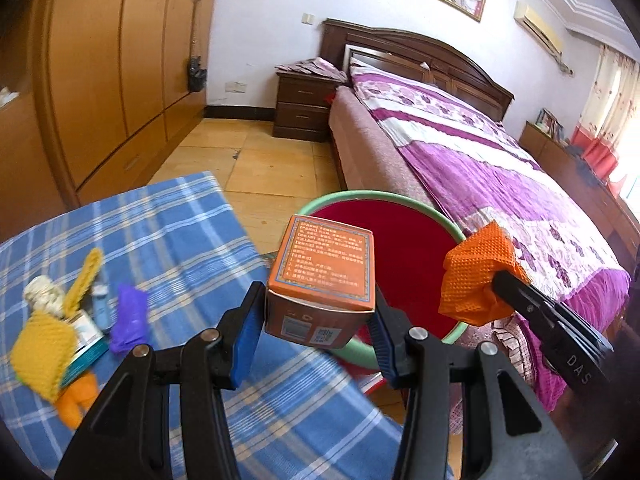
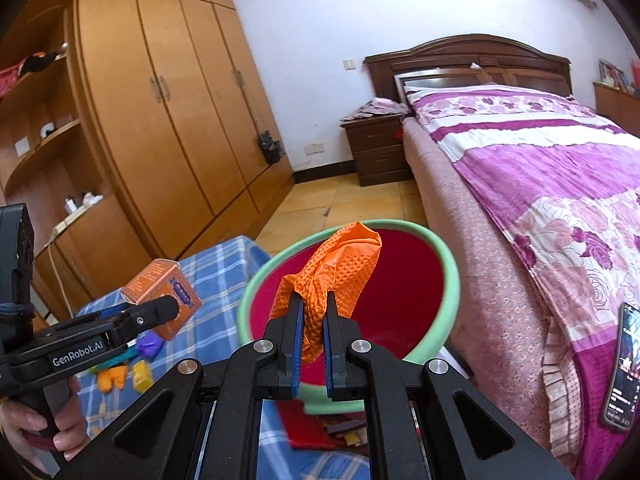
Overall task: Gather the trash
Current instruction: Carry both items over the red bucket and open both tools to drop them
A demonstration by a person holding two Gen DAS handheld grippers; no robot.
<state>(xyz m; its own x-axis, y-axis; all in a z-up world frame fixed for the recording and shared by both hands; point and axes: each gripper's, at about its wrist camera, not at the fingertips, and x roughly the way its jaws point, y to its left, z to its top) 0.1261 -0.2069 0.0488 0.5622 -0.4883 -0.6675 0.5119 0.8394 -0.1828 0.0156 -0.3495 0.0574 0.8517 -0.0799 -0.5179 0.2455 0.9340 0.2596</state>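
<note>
Far left, a wardrobe (image 1: 120, 60) w/ tall wooden doors runs along the wall. Below it the worktop (image 1: 192, 232), covered in blue plaid cloth, carries a loose pile of trash near its left edge: a yellow knitted piece (image 1: 42, 350), a whitish crumpled wad (image 1: 44, 294), a small bottle (image 1: 101, 304), a purple wrapper (image 1: 130, 320) and an orange scrap (image 1: 76, 398), all touching or just beside each other; motion blur makes the finer bits hard to name.

Centre of the left wrist view, the left tongs (image 1: 316, 320) stand partly open and clamp an orange box (image 1: 324, 268) between the blue pads, printed side up, box tilted a bit. It hangs past the worktop's right edge, over the near rim of the bin (image 1: 352, 196), a round tub w/ a green rim and dark red inside, standing on the floor between worktop and bed.

Right of the box, the right tongs (image 2: 312, 320) are pinched nearly shut on an orange glove (image 2: 340, 268), textured, crumpled, bunched up above the fingertips. In the right wrist view the glove sits over the bin's red interior, approx. mid-opening. A hand (image 2: 44, 428) grips the left tool's handle at that view's lower-left corner.

Further right, the bed (image 1: 500, 168) w/ a purple floral cover; a nightstand (image 1: 308, 104) by its headboard; a phone (image 2: 624, 368) lies on the bed's near right edge.
</note>
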